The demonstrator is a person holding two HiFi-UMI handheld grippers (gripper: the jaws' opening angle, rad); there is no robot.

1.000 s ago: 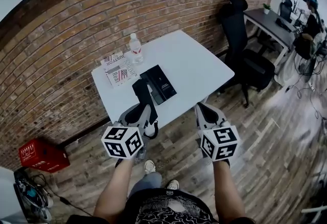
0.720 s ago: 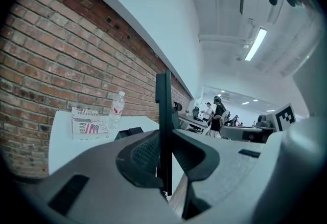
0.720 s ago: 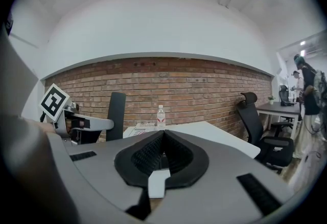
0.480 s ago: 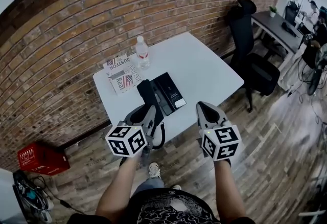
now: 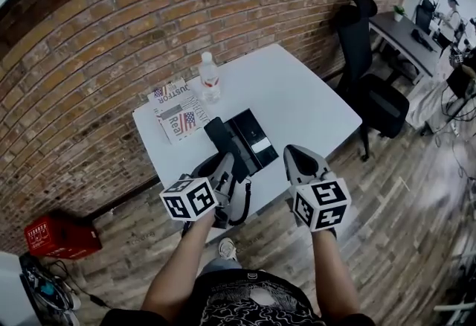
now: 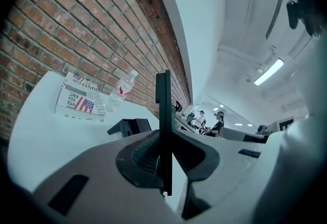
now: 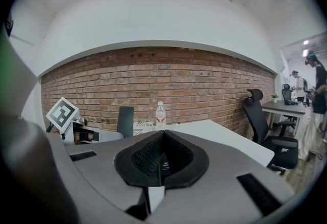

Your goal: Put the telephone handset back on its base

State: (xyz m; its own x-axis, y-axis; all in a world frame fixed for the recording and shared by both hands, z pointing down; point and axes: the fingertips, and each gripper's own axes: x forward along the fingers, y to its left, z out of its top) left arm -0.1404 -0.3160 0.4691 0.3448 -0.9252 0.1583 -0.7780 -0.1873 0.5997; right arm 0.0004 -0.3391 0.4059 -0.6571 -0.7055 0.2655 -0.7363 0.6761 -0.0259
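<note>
Left gripper: jaws pinching the black handset, which shows edge-on as a thin vertical slab at frame centre.

Head view: the handset is at frame centre, over the near part of the white table and just left of the black base. It may be touching the base, but the overlap is too tight to judge.

Right gripper: jaws pressed together with nothing between them. It is held off the table's near edge, lower right of centre.

Water bottle and magazine: on the table, upper left of the base, on the brick wall side.
</note>
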